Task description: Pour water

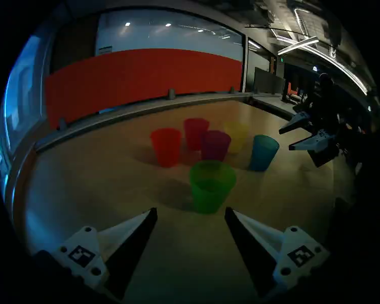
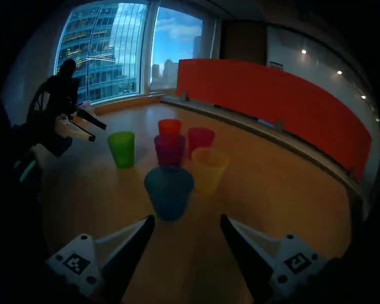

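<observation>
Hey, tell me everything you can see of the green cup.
The green cup is a translucent, plastic-looking tumbler with a wide open rim that tapers to a narrower base. It stands upright on the wooden table, set a little apart from the other cups and touching none of them. It sits just ahead of the open left claw, roughly in line with the gap between the fingers, which do not touch it. Whether it holds water cannot be told.

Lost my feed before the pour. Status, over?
Left tongs open, facing green cup. Right tongs open, facing blue cup. Nothing gripped. Purple cup close behind both.
</observation>
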